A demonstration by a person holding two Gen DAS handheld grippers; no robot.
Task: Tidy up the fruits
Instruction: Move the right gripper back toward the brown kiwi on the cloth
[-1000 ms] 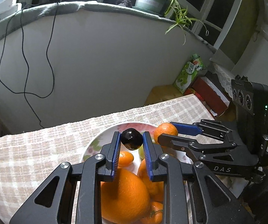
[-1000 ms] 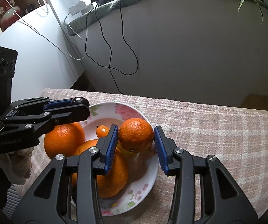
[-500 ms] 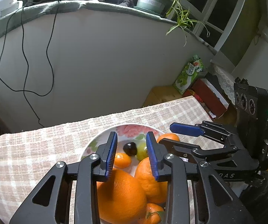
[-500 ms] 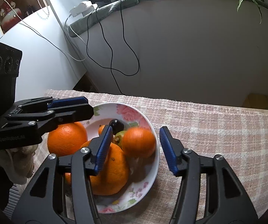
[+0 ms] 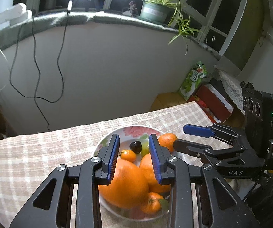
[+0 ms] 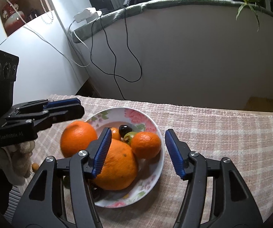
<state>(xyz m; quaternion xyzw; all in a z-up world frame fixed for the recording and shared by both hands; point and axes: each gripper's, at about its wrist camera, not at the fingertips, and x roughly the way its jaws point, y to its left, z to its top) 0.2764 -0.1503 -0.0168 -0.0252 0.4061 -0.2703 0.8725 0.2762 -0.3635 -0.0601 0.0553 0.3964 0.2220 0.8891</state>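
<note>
A floral bowl [image 5: 106, 142] [image 6: 155, 174] on the checked cloth holds two big oranges [image 5: 123, 184] [image 6: 117, 165], a mandarin [image 5: 167, 140] [image 6: 146, 144], a dark round fruit [image 5: 136, 146] [image 6: 124, 129], a green fruit [image 5: 145, 147] [image 6: 130, 135] and a tiny orange one [image 5: 128, 155]. My left gripper [image 5: 134, 135] [image 6: 80, 107] hovers open above the bowl, nothing between its pads. My right gripper [image 6: 138, 131] [image 5: 181, 136] hangs over the mandarin with its jaws opening and the pads clear of it.
The checked tablecloth [image 6: 222, 133] covers the table, whose far edge runs close to a pale wall with hanging cables [image 6: 115, 60]. A green packet [image 5: 193, 79] and a red box [image 5: 214, 102] lie beyond the right end. A small orange fruit [image 6: 34, 166] sits beside a gloved hand [image 6: 16, 157].
The left gripper let go of the dark fruit and the right gripper let go of the mandarin; both fruits now lie in the bowl. Both grippers opened and drew back upward.
</note>
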